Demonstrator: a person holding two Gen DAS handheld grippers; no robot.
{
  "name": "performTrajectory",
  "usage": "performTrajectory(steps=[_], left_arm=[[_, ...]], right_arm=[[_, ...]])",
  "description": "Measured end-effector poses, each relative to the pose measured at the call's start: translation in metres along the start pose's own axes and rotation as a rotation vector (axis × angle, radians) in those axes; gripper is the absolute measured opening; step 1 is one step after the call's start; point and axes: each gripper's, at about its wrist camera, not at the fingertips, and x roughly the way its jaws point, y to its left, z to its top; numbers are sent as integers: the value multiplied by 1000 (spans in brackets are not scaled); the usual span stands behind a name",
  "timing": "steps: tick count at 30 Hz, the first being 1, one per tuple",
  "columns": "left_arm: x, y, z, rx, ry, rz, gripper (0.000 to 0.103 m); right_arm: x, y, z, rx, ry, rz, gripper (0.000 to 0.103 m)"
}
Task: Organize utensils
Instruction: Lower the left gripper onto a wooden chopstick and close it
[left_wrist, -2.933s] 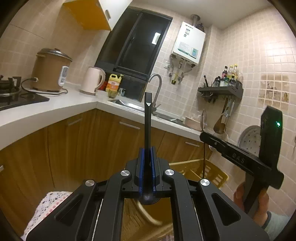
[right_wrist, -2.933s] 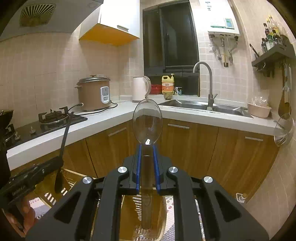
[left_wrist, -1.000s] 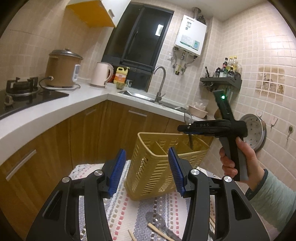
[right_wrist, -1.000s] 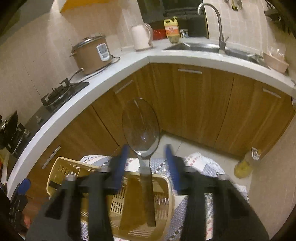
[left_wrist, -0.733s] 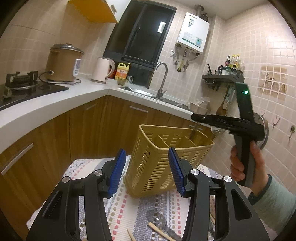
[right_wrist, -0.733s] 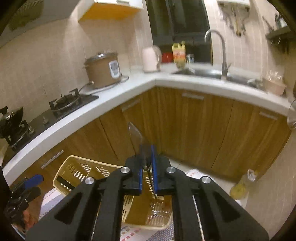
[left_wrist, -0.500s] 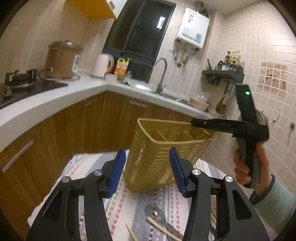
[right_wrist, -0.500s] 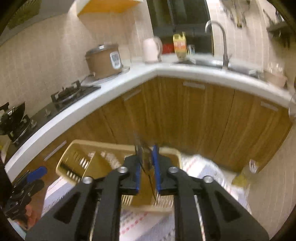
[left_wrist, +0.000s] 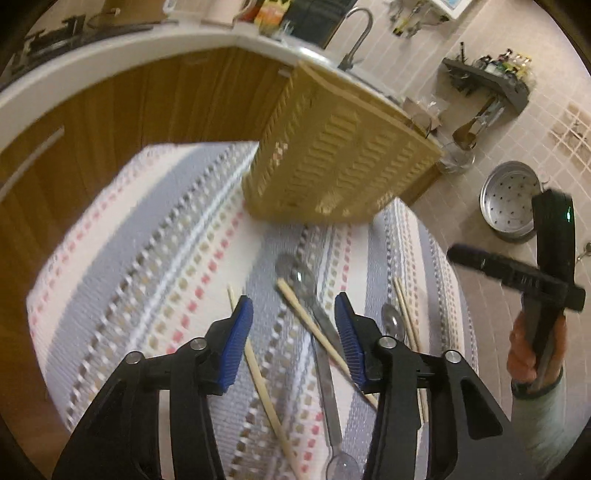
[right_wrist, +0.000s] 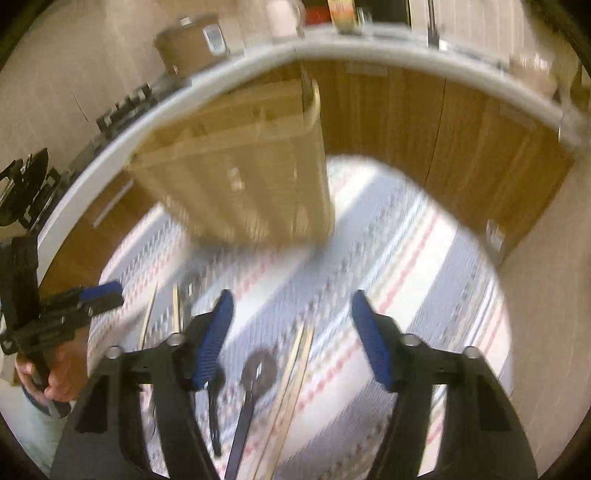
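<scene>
Both of my views are smeared by motion, the right wrist view worst. My left gripper (left_wrist: 293, 332) hangs over the striped cloth (left_wrist: 147, 236) with its blue pads spread wide and nothing between them. My right gripper (right_wrist: 291, 328) is spread just as wide and also holds nothing; from the left wrist view I see it off to the right, gripped in my right hand (left_wrist: 532, 354), with a small green light on its body.

The yellow basket (left_wrist: 332, 162) stands on the far part of the cloth. From the left wrist I see only its slotted outer wall, so what is inside is hidden; from the right wrist its rim and dividers blur together.

Loose utensils lie on the cloth between the basket and me: a metal spoon (left_wrist: 301, 280) with a chopstick (left_wrist: 317, 332) crossing it, another chopstick (left_wrist: 255, 362) near my left pad, a smaller spoon (left_wrist: 392, 319) just beside a pair of chopsticks (left_wrist: 404, 314). Their lower ends are cut off by the gripper bodies. In the right wrist view a dark-handled spoon (right_wrist: 258, 369) lies just beside two chopsticks (right_wrist: 295, 369).

I can read no writing anywhere.
</scene>
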Motion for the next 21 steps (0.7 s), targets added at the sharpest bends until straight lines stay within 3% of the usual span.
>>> performTrajectory(steps=[4, 9, 11, 16, 18, 21], left_arm=[[5, -5, -12, 26, 34, 81, 39], [14, -12, -21, 94, 82, 194, 31], [18, -9, -22, 84, 109, 183, 26], [22, -3, -25, 74, 127, 163, 25], [23, -1, -26, 70, 135, 155, 24], [25, 3, -27, 59, 145, 144, 24]], right_arm=[[14, -2, -22, 24, 74, 13, 38], [31, -9, -35, 59, 171, 20, 32], [35, -8, -37, 53, 191, 9, 31], [46, 0, -41, 30, 236, -27, 31], [51, 5, -45, 10, 255, -44, 22], [55, 14, -49, -28, 255, -73, 20]])
